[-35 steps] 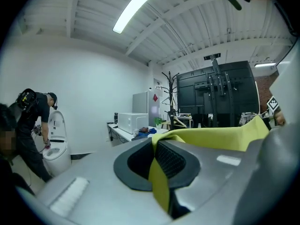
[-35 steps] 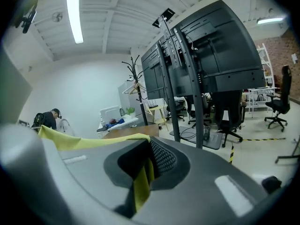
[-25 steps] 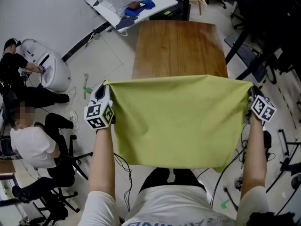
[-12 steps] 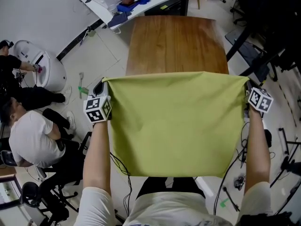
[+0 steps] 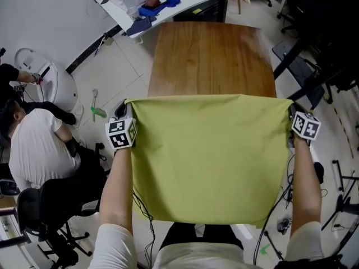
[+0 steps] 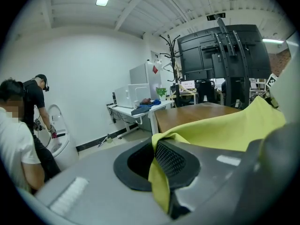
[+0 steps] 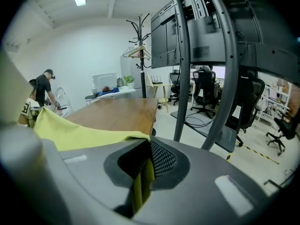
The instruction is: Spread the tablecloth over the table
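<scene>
A yellow-green tablecloth hangs stretched flat between my two grippers, in front of the near end of the bare wooden table. My left gripper is shut on the cloth's top left corner, which is pinched between the pads. My right gripper is shut on the top right corner. The cloth's top edge lies just over the table's near edge; its lower part hides my legs.
A white side table with blue things and a white box stands beyond the table's far left corner. Two people sit and crouch at the left by a white machine. Black monitor stands and office chairs are on the right.
Both grippers have come down and forward with the cloth still stretched between them. Its top edge now sits lower against the table's near end. The person in white at the left has shifted.
</scene>
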Action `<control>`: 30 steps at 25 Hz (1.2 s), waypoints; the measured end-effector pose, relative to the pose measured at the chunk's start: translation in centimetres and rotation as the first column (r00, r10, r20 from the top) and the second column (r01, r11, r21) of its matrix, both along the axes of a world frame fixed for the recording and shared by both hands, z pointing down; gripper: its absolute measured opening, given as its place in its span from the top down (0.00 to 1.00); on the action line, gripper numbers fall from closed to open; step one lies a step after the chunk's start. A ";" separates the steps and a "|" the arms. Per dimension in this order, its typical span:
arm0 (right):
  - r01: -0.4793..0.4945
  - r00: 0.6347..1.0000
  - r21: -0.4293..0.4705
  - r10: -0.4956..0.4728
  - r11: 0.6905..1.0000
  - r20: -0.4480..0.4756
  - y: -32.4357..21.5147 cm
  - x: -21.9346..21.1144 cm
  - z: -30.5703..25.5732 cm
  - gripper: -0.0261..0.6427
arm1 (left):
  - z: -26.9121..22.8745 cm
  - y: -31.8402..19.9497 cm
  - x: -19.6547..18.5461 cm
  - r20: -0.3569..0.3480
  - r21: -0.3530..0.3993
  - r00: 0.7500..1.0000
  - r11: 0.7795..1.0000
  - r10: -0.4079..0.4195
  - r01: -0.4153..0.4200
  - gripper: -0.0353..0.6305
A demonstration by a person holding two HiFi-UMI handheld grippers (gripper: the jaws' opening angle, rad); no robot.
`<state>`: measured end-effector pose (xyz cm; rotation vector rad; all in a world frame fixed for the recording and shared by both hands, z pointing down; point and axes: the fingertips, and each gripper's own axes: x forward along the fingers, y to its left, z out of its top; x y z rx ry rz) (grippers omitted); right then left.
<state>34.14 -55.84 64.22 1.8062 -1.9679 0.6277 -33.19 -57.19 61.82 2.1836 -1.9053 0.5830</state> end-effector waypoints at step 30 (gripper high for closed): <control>-0.013 0.999 0.103 0.017 0.995 -0.036 3.2 1.6 0.4 0.67 | 2.6 5.2 -4.2 -0.138 -0.032 0.989 0.998 -0.051 0.047 0.65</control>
